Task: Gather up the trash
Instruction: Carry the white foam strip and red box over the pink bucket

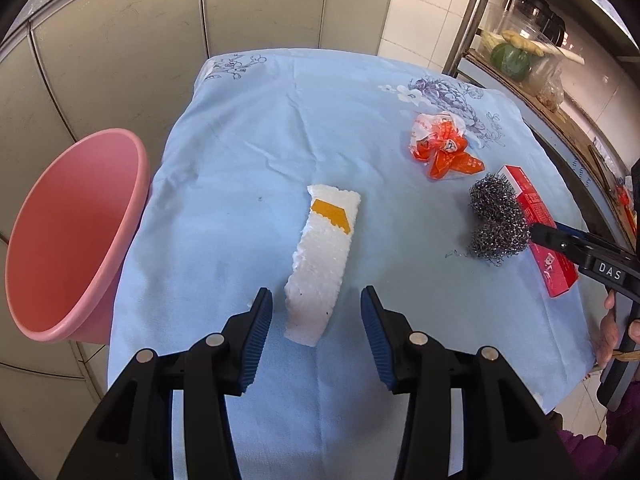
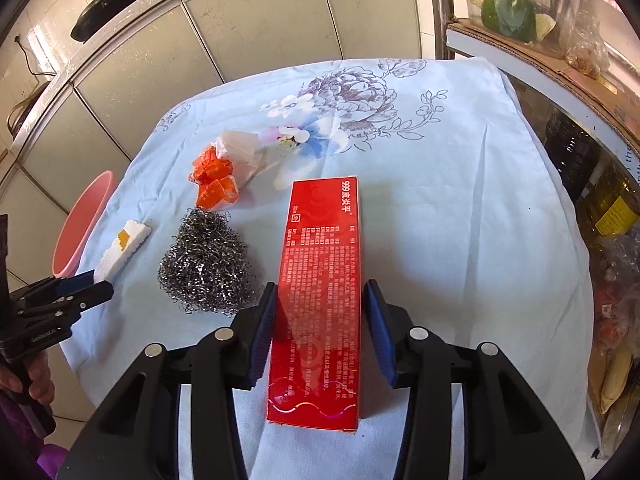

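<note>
1. Two risks: the red box (image 2: 318, 304) on the table (image 2: 460, 208) lies between the right gripper (image 2: 320, 300)'s part-open jaws, unclamped; an off-centre close may skew it.
2. The foam strip (image 1: 320, 258), between the left gripper (image 1: 316, 304)'s wide jaws, may crumble, missing the pink bin (image 1: 60, 236).

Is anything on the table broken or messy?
Yes. The white foam has ragged, torn edges and a yellow patch. Small wire bits have come off the steel wool onto the cloth. The orange wrapper is crumpled.
</note>
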`<state>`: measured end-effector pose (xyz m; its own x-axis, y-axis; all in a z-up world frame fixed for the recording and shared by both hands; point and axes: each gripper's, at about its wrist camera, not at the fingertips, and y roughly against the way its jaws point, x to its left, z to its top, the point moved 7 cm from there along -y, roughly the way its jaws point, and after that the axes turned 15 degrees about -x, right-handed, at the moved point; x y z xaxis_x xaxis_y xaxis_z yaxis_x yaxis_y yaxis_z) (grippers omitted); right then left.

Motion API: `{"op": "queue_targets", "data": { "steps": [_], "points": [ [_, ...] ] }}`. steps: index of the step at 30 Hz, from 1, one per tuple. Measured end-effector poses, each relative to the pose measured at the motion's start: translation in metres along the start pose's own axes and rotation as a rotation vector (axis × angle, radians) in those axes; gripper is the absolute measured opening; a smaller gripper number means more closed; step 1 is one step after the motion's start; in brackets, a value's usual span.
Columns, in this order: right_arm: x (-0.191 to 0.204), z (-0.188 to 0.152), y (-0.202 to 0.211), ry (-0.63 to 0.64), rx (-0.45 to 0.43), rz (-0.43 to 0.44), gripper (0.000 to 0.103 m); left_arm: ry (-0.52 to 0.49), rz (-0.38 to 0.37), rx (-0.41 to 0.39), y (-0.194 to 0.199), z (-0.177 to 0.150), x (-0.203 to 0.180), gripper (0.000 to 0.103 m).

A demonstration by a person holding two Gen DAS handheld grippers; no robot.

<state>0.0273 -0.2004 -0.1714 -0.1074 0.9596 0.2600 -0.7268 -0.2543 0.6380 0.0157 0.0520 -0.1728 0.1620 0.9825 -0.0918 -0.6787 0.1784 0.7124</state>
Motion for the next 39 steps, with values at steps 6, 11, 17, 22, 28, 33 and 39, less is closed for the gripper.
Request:
{"op": "queue_targets", "data": {
  "steps": [6,11,17,22,28,33,39],
  "points": [
    [-0.004,0.013,0.02,-0.019,-0.061,-0.006,0.043,-0.027,-0.009,-0.046,0.003,-0.007,-0.006,0.024],
    [0.01,0.032,0.038,0.0,-0.122,0.023,0.043,-0.006,-0.019,-0.116,0.017,-0.003,-0.005,0.023],
    [0.058,0.047,0.042,0.076,-0.152,0.112,0.043,0.035,0.015,-0.215,0.044,0.008,0.009,0.023],
    [0.113,0.055,0.028,0.143,-0.144,0.209,0.043,0.119,0.082,-0.286,0.068,0.014,0.04,0.023],
    [0.185,0.061,0.008,0.209,-0.119,0.334,0.043,0.234,0.196,-0.334,0.092,0.012,0.094,0.023],
    [0.24,0.056,-0.008,0.258,-0.076,0.421,0.043,0.315,0.265,-0.339,0.099,0.008,0.135,0.023],
    [0.296,0.049,-0.029,0.298,-0.018,0.499,0.043,0.369,0.32,-0.339,0.103,0.0,0.163,0.023]
  ]
}}
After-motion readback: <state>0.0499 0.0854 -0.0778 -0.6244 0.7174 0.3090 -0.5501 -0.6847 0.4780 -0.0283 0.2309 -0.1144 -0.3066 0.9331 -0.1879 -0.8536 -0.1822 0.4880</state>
